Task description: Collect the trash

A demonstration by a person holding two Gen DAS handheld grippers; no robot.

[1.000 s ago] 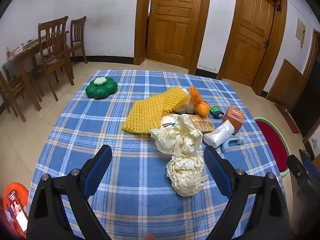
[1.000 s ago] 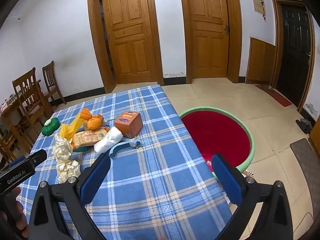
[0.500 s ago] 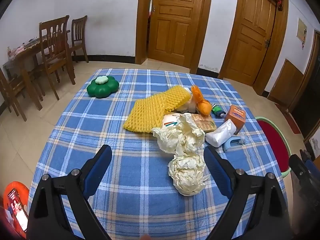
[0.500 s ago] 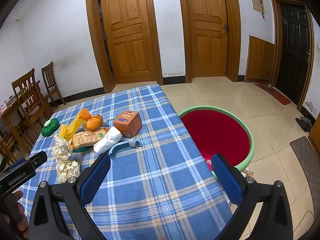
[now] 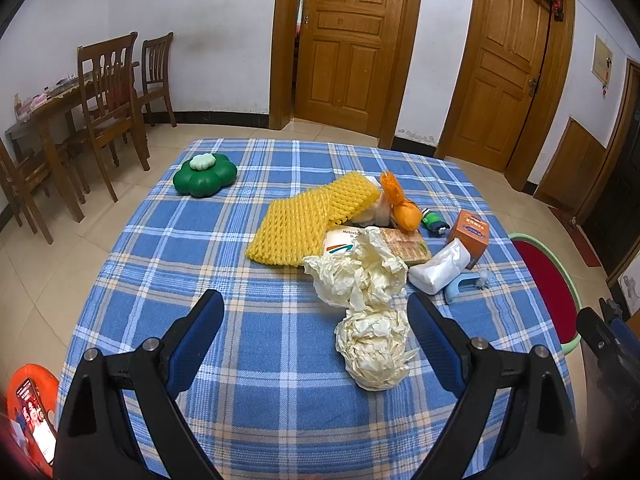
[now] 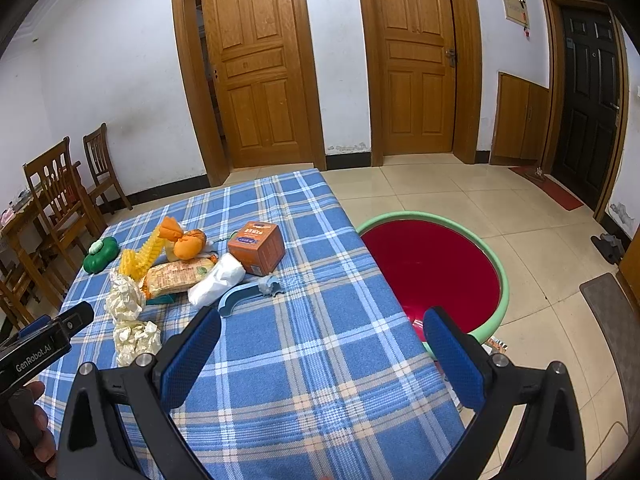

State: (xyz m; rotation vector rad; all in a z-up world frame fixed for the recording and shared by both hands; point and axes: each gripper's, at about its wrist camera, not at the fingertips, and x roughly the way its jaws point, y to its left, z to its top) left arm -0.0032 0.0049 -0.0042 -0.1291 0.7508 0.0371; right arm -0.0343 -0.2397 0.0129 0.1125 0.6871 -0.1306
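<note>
Almost nothing has moved since a second ago: your left gripper [image 5: 314, 322] has crept slightly toward the trash pile, your right gripper [image 6: 322, 334] sits where it was. Both have their jaws spread wide, nothing between them. Left one hovers over the near part of the blue plaid tablecloth [image 5: 224, 264], with the nearer crumpled paper ball [image 5: 374, 354] just inside its right finger [image 5: 434, 344] and not visibly touched. Right behind that ball lies a second crumpled paper wad [image 5: 360, 270], touching it. Beyond those you have the yellow foam net [image 5: 308, 218], a snack wrapper [image 5: 404, 244], an orange bag [image 5: 402, 210], a white tissue pack [image 5: 438, 270], an orange box [image 5: 470, 236], a light blue plastic piece [image 5: 466, 284] and a small green bottle [image 5: 434, 222], all packed close, several overlapping. Green flower-shaped container [image 5: 206, 174] sits well apart at the far left corner. Right gripper hangs over the table's near right edge, with the red basin [image 6: 498, 276] on the floor just beside the table, partly behind its right finger [image 6: 452, 354]. From the right wrist view the blue piece [image 6: 244, 296] is the nearest item ahead of the left finger [image 6: 192, 356]. Wooden chairs [image 5: 108, 108] stand off to the left; two brown doors [image 6: 260, 80] are behind.
</note>
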